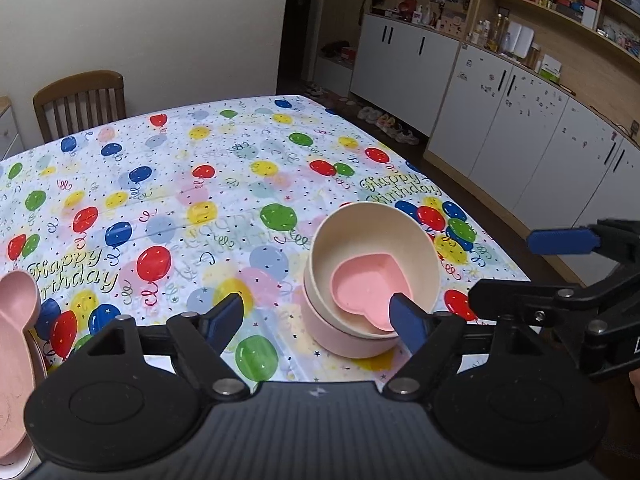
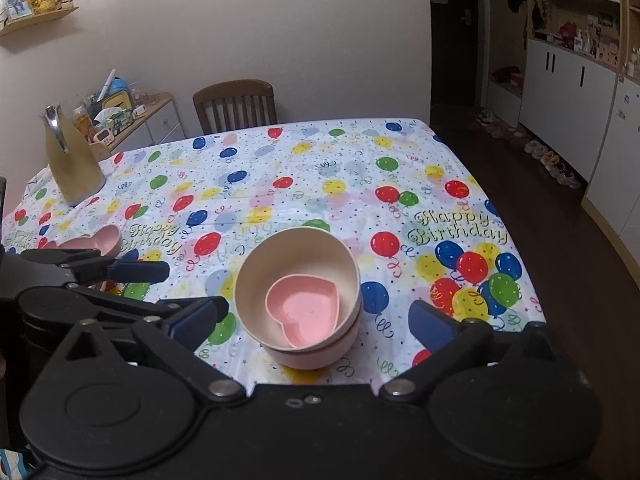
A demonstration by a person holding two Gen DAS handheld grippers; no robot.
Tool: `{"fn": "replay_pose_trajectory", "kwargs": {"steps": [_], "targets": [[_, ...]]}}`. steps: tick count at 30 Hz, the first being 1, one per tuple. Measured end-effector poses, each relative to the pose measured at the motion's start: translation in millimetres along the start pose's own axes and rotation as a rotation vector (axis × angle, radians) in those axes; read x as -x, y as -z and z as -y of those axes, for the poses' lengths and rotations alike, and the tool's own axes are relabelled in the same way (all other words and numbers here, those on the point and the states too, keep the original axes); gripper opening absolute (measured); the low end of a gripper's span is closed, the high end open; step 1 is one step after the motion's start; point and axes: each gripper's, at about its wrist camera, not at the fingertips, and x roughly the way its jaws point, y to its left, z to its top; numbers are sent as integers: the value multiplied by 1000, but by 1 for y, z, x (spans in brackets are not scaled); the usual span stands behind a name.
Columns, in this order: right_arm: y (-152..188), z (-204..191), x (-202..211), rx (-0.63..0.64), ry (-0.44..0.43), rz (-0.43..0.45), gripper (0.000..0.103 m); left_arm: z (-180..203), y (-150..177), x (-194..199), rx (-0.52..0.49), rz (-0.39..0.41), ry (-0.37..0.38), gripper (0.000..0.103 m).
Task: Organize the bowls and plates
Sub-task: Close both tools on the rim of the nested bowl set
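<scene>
Near the table's front edge stands a stack: a pink bowl (image 1: 336, 336) (image 2: 312, 356) at the bottom, a cream bowl (image 1: 360, 232) (image 2: 296, 248) tilted on it, and a pink heart-shaped dish (image 1: 368, 284) (image 2: 304, 308) inside. My left gripper (image 1: 316, 308) (image 2: 180, 288) is open; its right finger stands close to the stack's near rim, holding nothing. My right gripper (image 2: 314, 314) (image 1: 532, 268) is open wide, the stack just ahead between its fingers, untouched. A pink mouse-shaped plate (image 1: 16, 320) (image 2: 100, 240) lies at the left.
The table wears a balloon-print birthday cloth (image 1: 200, 184) (image 2: 320, 168). A beige jug (image 2: 72, 164) stands at its far left corner. A wooden chair (image 1: 80, 100) (image 2: 236, 104) is behind the table. White cabinets (image 1: 520, 120) and shoes (image 1: 392, 124) line the right.
</scene>
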Motion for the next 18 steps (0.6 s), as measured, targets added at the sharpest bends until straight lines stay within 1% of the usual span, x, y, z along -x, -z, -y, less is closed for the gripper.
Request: {"fn": "replay_pose_trajectory", "kwargs": {"steps": [6,10,13,15,18], "targets": [[-1,16,-22,-91,39,-32,103,-6,-8,-16,35,-6,-4,80],[0,25,-42,-122,66,-65,101,-8,-16,-33,57,-9,-12,80],[3,28,-55,-135,70,-97,95,-9,-19,-48,69,-35,-18,80],[4,31,-62,-147,65,-114,89,-8,-20,-58,67,-51,-30,80],[4,33,-69,-148,64,-129,83,-11,-20,-70,70,-69,-25,79]]}}
